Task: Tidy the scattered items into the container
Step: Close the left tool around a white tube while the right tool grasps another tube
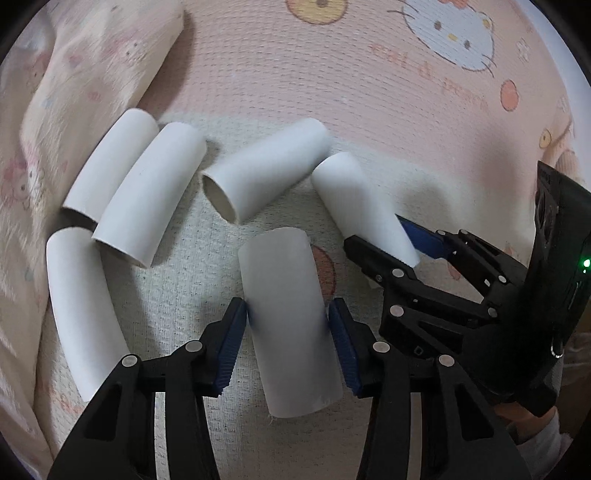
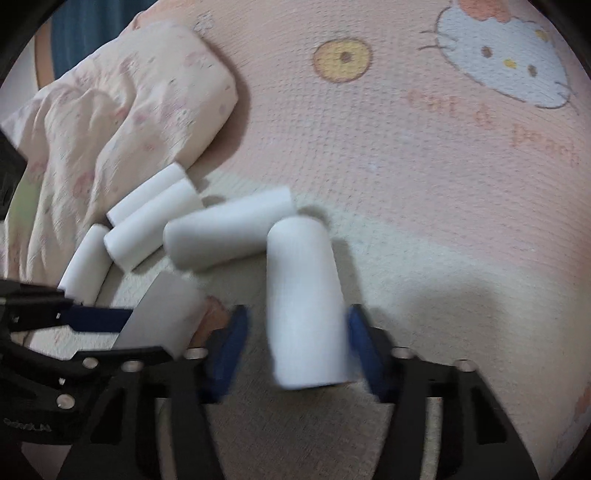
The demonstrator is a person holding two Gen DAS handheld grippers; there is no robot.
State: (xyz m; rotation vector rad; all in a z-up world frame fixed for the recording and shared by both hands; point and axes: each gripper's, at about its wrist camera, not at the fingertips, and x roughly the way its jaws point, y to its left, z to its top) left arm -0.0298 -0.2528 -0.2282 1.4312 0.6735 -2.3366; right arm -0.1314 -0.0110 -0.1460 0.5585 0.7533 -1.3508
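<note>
From where I sit, the left wrist camera gives the best spread. At the far left lies a folded cloth [image 1: 92, 74], pale with a faint print, on the pink mat [image 1: 332, 92] with its cartoon cat face [image 1: 454, 33]. All six white tubes lie on this mat, on its paler patch.

The far-left tube [image 1: 81, 306] lies lengthways toward me, its far end close to the paired tubes [image 1: 129, 181], which lie side by side, touching along their length and slanting up to the right. Next comes the open-ended tube [image 1: 266, 170], with its hollow mouth turned toward the camera.

In the centre, my left gripper [image 1: 288, 306] stands astride the middle tube [image 1: 290, 350]. Both blue pads sit against the tube's sides with no gap that I can see, so I read it as gripped. The jaws are still fairly wide, since the tube fills them.

To the right, the right tube [image 1: 364, 206] runs between the fingers of my right gripper [image 2: 297, 310]. Its own camera is blurred, but one pad meets the tube's side while a strip of mat shows between the tube and the other pad. So the jaws are partly open around it and do not clamp it.

At the lower right edge a light sleeve [image 1: 535, 432] shows behind that gripper.
</note>
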